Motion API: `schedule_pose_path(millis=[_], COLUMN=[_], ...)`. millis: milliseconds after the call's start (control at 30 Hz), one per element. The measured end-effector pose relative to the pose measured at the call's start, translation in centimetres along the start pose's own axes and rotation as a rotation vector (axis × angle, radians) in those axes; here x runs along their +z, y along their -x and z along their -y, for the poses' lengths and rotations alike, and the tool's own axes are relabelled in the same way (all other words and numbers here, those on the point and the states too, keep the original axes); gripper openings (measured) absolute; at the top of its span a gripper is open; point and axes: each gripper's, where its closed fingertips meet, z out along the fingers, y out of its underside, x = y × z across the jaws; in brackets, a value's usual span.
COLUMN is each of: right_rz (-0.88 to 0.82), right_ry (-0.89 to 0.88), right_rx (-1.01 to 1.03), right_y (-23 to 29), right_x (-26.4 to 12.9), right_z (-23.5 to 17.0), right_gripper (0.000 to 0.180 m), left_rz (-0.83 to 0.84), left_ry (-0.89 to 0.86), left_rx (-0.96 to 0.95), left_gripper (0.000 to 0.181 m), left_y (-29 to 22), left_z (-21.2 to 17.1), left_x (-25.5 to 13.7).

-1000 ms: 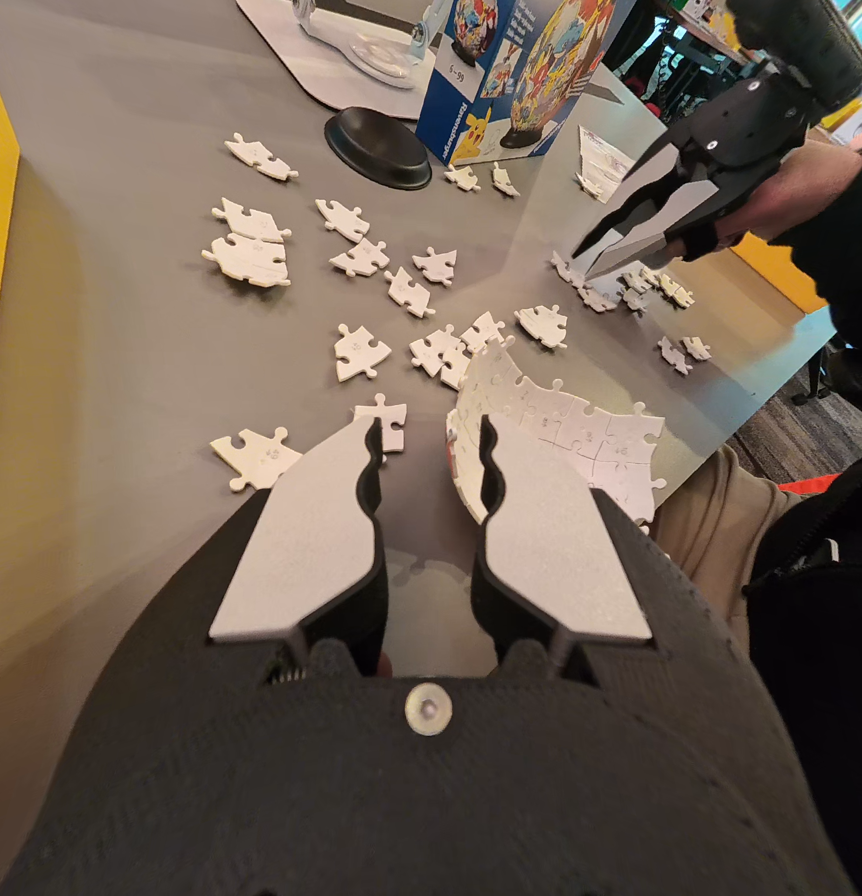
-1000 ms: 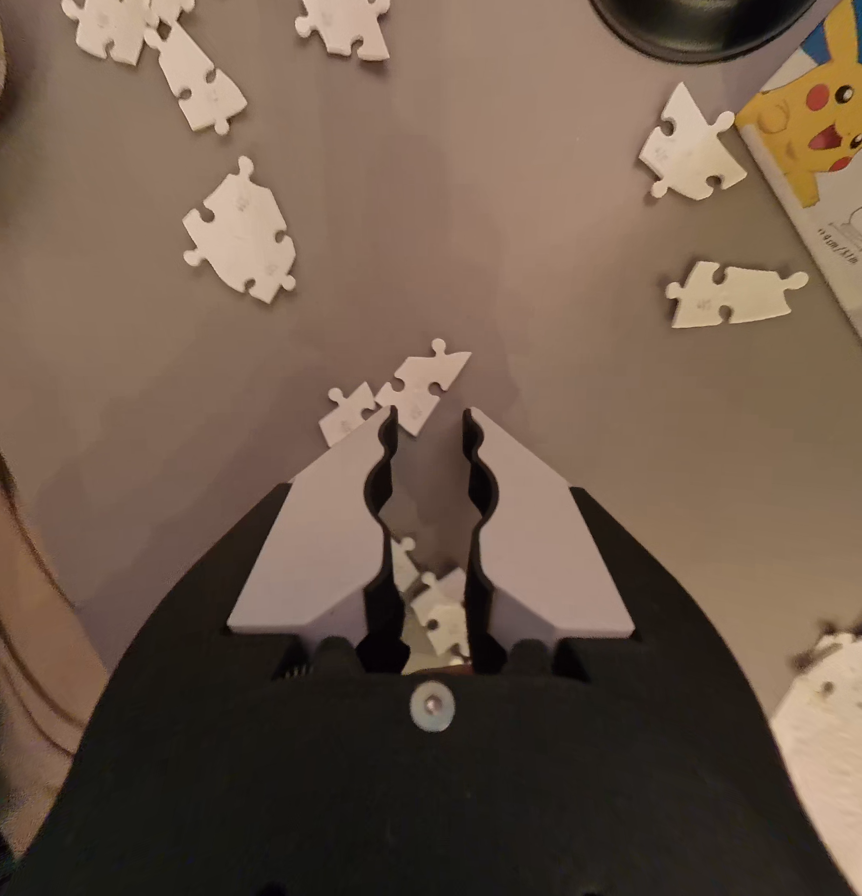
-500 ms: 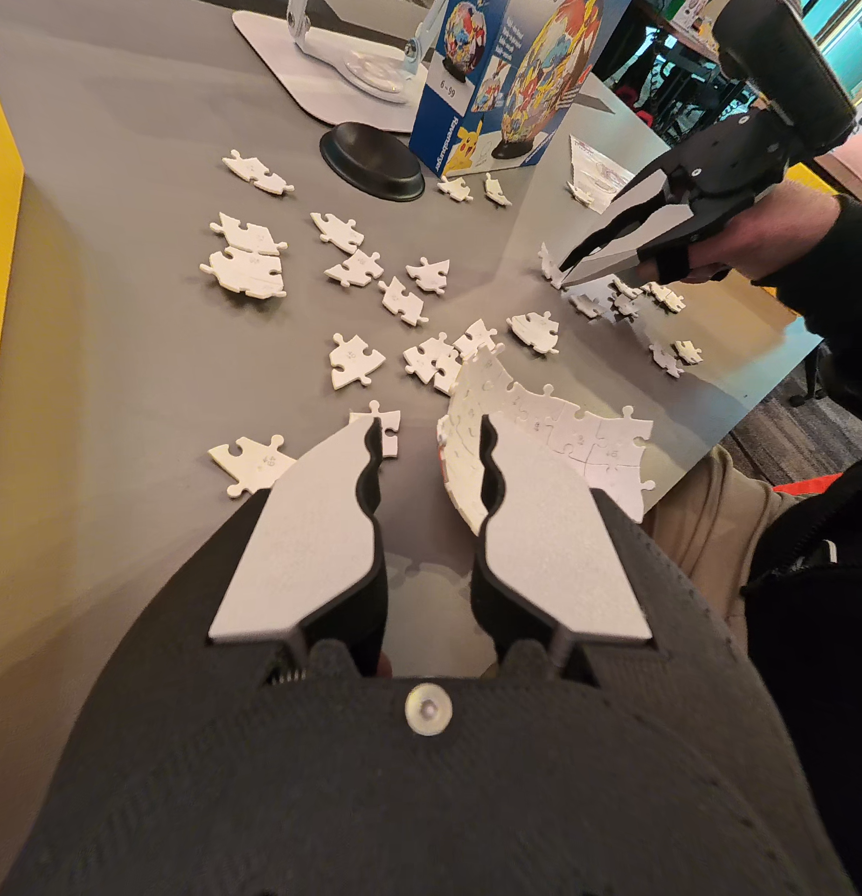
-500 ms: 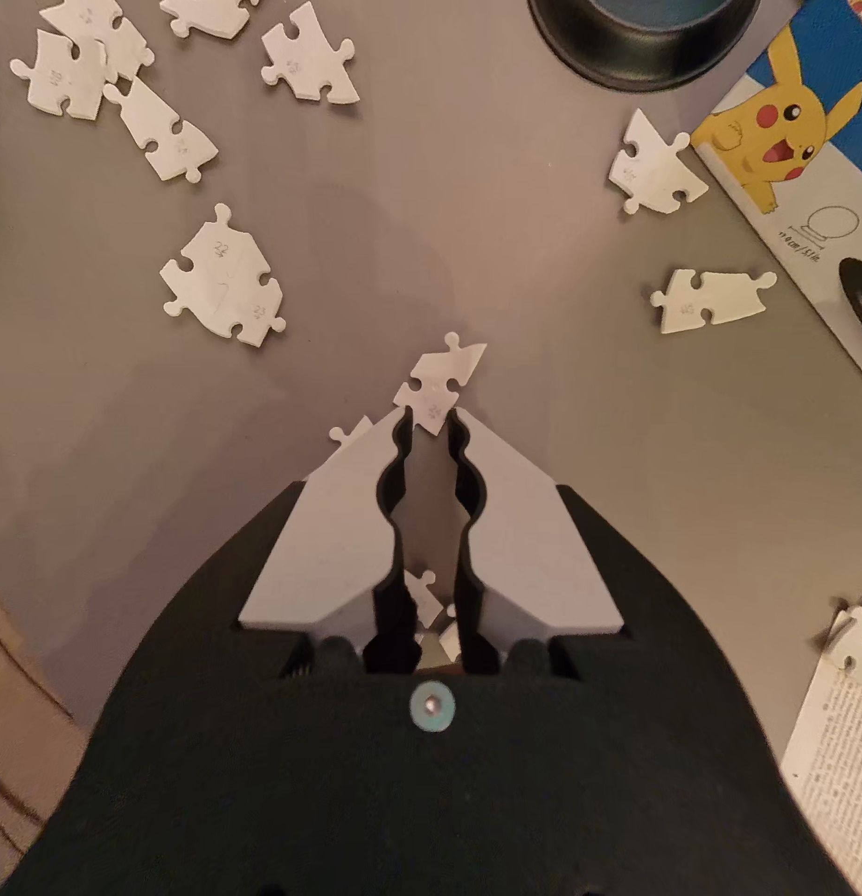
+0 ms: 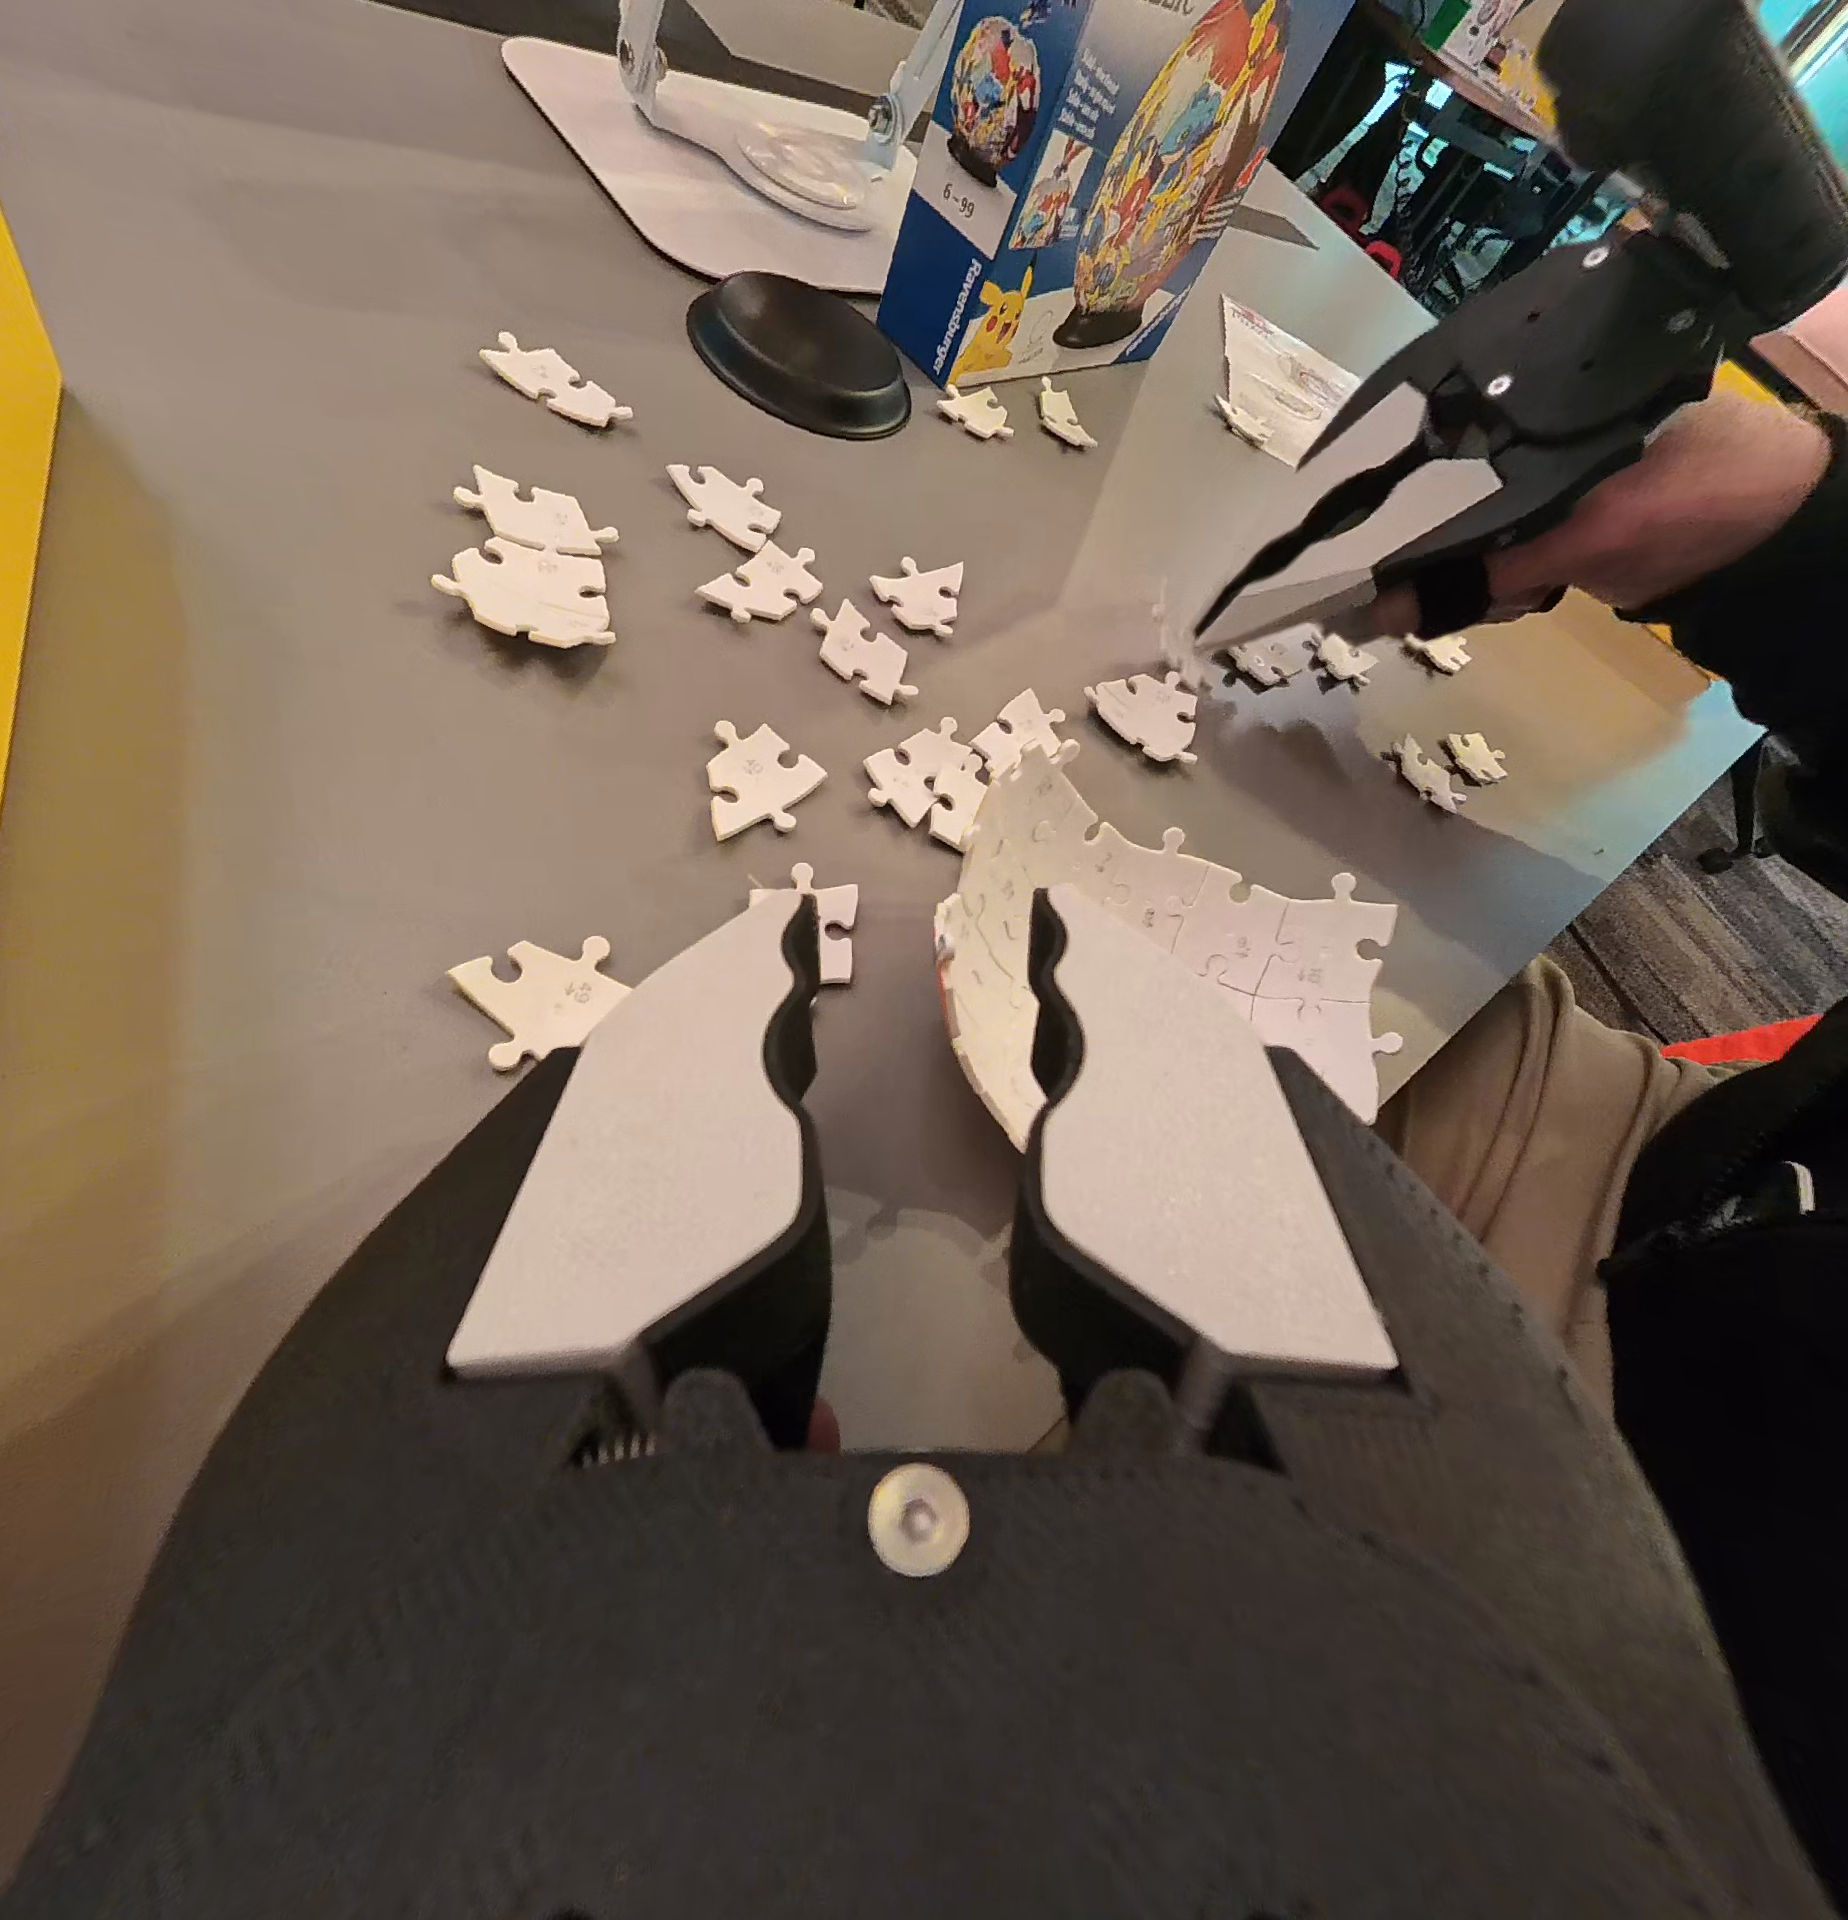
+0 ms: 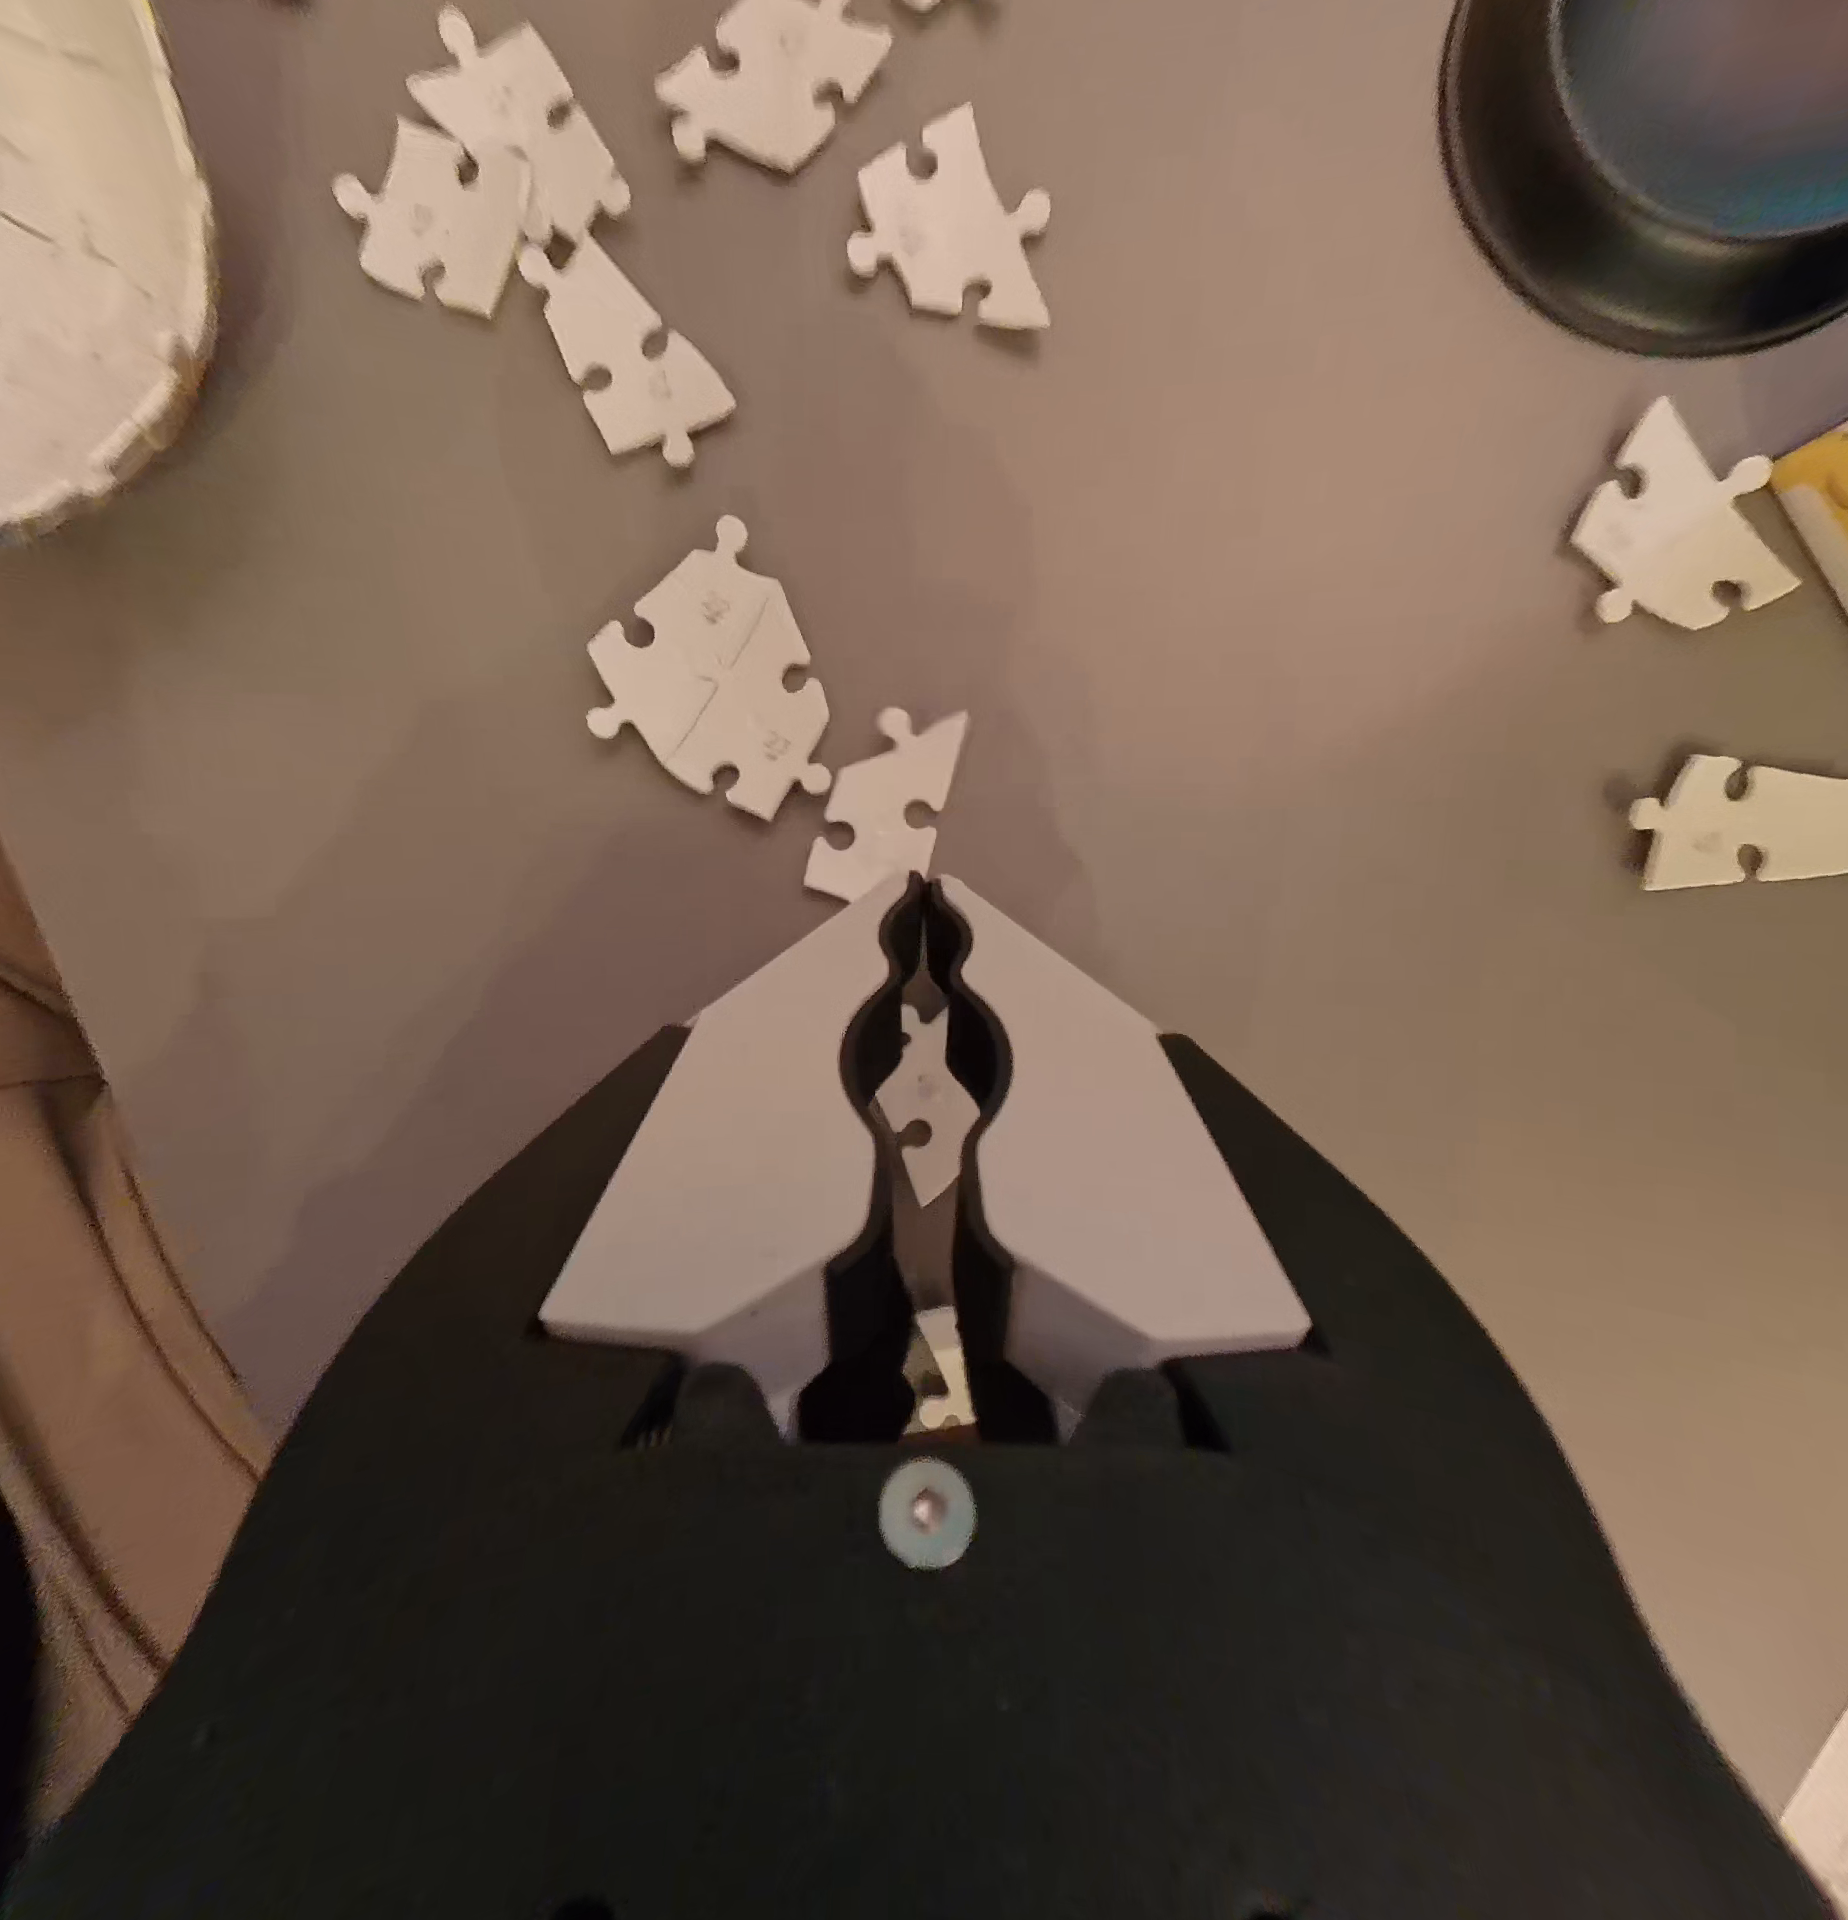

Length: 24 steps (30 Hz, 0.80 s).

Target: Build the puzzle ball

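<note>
My right gripper (image 6: pixel 922 883) pinches one white puzzle piece (image 6: pixel 884 805) mid-frame. My left gripper (image 5: pixel 925 914) gapes empty beside the curved, part-built white shell (image 5: pixel 1159 935). Many loose pieces (image 5: pixel 764 774) still litter the grey desk (image 5: pixel 276 727); the ball looks well short of half built.

The left wrist view looks low across the table (image 5: pixel 276 727); the right looks straight down, closer, both showing the black stand (image 5: pixel 795 358).

Far ahead and right of the left gripper (image 5: pixel 925 914), the blue puzzle box (image 5: pixel 961 260) carries a brand name, an age mark and slogans. Right of it, a leaflet (image 5: pixel 1273 384) bears fine print. Small numbers mark the white loose pieces (image 5: pixel 546 997) and the curved ball section (image 5: pixel 1263 956). Just ahead-left of the right gripper (image 6: pixel 922 883), a joined pair (image 6: pixel 712 675) is numbered. Any mark on the pinched piece (image 6: pixel 889 810) is illegible.
</note>
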Motion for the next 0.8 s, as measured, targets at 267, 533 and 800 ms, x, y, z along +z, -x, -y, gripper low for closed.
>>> schedule_pose_path(millis=[267,533,800], right_rz=[-0.010,-0.030,0.013], right_ry=[0.012,-0.014,-0.009], right_rx=[-0.025,-0.053,-0.133], right_y=[0.7,0.5,1.3], right_x=[0.5,0.0,0.7], right_z=[0.3,0.9,0.6], right_gripper=[0.000,0.005,0.000], left_rz=[-0.002,0.010,-0.096], left_ry=[-0.001,-0.029,0.037], left_rx=[0.004,0.040,0.282], left_gripper=[0.038,0.038,0.039], left_y=[-0.2,-0.4,-7.9], left_z=[0.1,1.0,6.7], left_x=[0.0,-0.4,2.6])
